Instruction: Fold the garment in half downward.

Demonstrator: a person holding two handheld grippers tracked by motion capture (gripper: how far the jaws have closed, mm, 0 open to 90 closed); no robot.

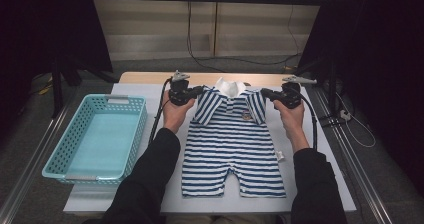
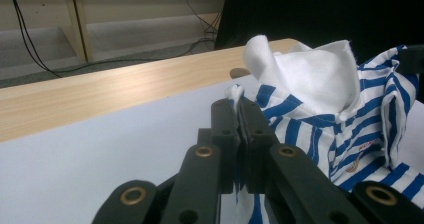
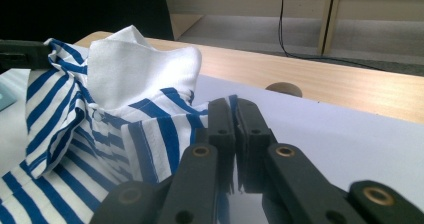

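Currently both grippers are clamped on the striped romper (image 1: pixel 232 144), which lies flat, front up, mid-table on the white sheet (image 1: pixel 320 149), collar away from the person. Left gripper (image 2: pixel 239 115): jaws pinched shut on the shoulder edge, fabric visible between the pads. Right gripper (image 3: pixel 235 115): same at the other shoulder, jaws closed on the striped hem there. White collar (image 2: pixel 305 76) stands up between them. Judgement: light, limp knit, no stiffness, so it will sag and drape from any grip point; not fragile, not slippery. Shoulders are the right hold for lifting or folding; keep both pinches level or it skews. Blue basket (image 1: pixel 60 149) sits well apart at left.
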